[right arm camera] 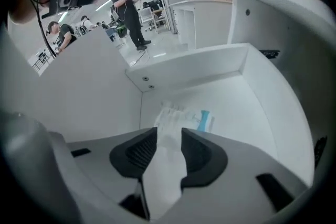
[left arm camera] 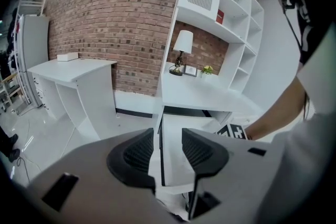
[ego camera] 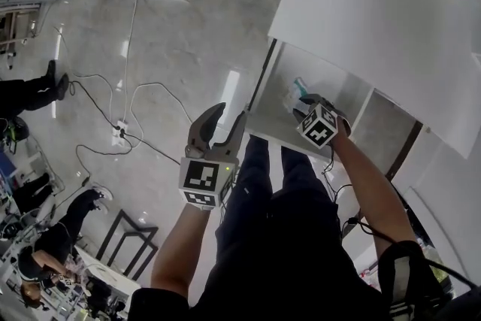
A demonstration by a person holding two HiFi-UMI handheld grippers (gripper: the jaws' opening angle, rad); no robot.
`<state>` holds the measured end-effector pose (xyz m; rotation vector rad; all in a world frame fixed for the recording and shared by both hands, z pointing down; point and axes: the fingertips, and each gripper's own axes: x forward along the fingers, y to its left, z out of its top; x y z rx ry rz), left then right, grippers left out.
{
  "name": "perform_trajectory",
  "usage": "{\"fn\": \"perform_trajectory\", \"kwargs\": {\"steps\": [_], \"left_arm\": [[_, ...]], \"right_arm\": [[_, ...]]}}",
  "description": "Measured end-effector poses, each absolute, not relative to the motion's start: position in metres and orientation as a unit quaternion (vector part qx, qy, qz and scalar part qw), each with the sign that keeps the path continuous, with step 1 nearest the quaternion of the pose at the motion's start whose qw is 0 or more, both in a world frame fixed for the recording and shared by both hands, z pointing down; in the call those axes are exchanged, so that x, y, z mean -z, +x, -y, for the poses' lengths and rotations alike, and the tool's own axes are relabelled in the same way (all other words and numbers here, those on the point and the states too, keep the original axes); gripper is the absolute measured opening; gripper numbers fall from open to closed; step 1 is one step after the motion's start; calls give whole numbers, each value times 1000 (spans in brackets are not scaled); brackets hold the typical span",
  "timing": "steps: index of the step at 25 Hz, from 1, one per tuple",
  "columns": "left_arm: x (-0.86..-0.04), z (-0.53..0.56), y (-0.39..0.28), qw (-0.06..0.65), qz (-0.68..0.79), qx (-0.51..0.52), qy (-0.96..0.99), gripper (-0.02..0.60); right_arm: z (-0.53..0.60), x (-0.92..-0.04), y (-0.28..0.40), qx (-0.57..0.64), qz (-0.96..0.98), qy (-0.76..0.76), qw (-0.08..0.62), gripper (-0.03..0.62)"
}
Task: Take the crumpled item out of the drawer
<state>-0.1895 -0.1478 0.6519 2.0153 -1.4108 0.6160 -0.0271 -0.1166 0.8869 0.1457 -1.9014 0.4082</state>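
The right claw (right arm camera: 169, 139) has its jaws apart. The crumpled white item (right arm camera: 166, 170) fills the gap, touching both pads and running back toward the camera. Its far end lies just ahead of the tips on the drawer (right arm camera: 247, 113) floor, beside a blue-marked piece (right arm camera: 203, 119). Only the right gripper view shows this; in the head view the claw itself covers its pads. The left claw (ego camera: 229, 113) hangs outside the drawer, jaws apart and empty.

Table lamp (left arm camera: 183, 44) on white desk (left arm camera: 205, 94) before brick wall (left arm camera: 121, 18); cables (ego camera: 120, 133) across grey floor (ego camera: 188, 34).
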Motion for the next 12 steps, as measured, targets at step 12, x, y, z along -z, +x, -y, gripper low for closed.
{"fn": "perform_trajectory", "kwargs": {"steps": [12], "left_arm": [[-665, 149, -184, 318, 540, -222, 747, 166]], "right_arm": [[128, -912, -31, -152, 806, 59, 569, 27]]}}
